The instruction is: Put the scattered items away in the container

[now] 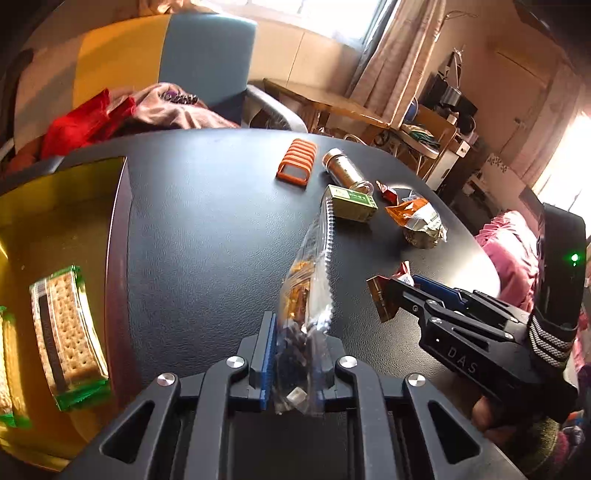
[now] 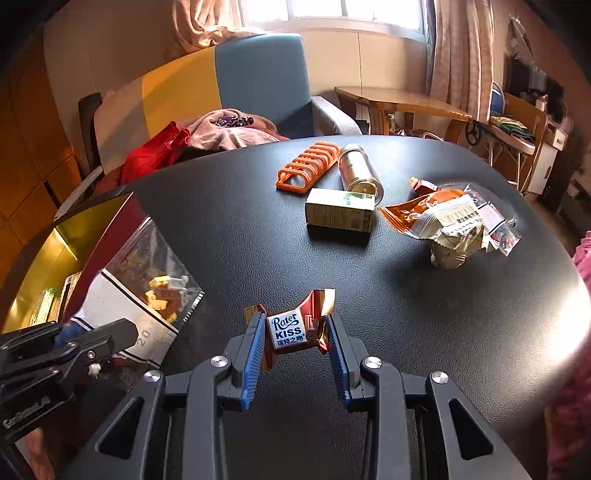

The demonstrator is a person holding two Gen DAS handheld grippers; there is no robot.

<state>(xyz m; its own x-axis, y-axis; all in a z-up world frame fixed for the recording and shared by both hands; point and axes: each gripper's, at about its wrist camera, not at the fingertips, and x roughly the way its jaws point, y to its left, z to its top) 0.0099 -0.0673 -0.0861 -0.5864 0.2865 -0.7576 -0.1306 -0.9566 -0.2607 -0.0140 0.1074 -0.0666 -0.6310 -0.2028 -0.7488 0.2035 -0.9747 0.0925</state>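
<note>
Left wrist view: the left gripper (image 1: 295, 354) is pinching a clear snack bag (image 1: 308, 291) whose long axis is pointing straight ahead, with the gold container (image 1: 74, 206) sitting just off to its left. Right wrist view: the right gripper (image 2: 295, 354) is clamping a wrapped candy (image 2: 291, 329) crosswise, container (image 2: 70, 236) lying far left, so the left one's nearer.

premises: a lived-in home, living-room type. evidence: a blue-and-yellow armchair (image 2: 236, 85) heaped with red and pink clothing (image 2: 207, 138); a curtained window (image 2: 332, 14) behind it; a wooden side table (image 2: 399, 99) and cluttered wooden shelving (image 2: 524, 122) along the wall. a black round table (image 2: 406, 314) carries snack packets (image 2: 443, 225), a small carton (image 2: 340, 214) and an orange rack (image 2: 306, 166).
</note>
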